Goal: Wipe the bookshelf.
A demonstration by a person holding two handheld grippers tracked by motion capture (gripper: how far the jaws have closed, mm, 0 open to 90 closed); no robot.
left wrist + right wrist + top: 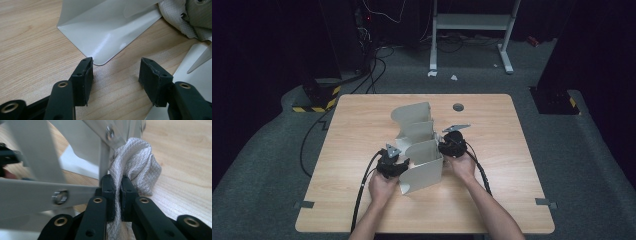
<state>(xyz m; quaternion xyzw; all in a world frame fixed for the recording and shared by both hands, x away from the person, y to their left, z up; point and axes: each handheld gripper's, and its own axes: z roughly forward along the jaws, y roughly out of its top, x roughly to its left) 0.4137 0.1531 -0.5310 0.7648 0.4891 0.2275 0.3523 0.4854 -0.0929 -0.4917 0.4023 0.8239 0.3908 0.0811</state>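
Observation:
A pale grey metal rack [419, 150] with curved upright dividers stands mid-table. My left gripper [396, 165] is at the rack's near left corner. In the left gripper view, my left gripper [116, 67] is open over bare wood, and the rounded corner of a glossy rack plate [100, 37] lies just ahead of its jaws. My right gripper [448, 145] is against the rack's right side. In the right gripper view, my right gripper [118, 182] is shut on a white waffle-weave cloth [136, 162], which bunches up against a bolted rack divider [110, 137]. The cloth [175, 22] shows past the plate.
The wooden table [492, 190] has a round cable hole [458, 106] behind the rack and tape marks [305, 204] at its near edges. Cables trail back from both grippers along the forearms. On the floor beyond stand a metal frame [472, 22] and loose cables [372, 70].

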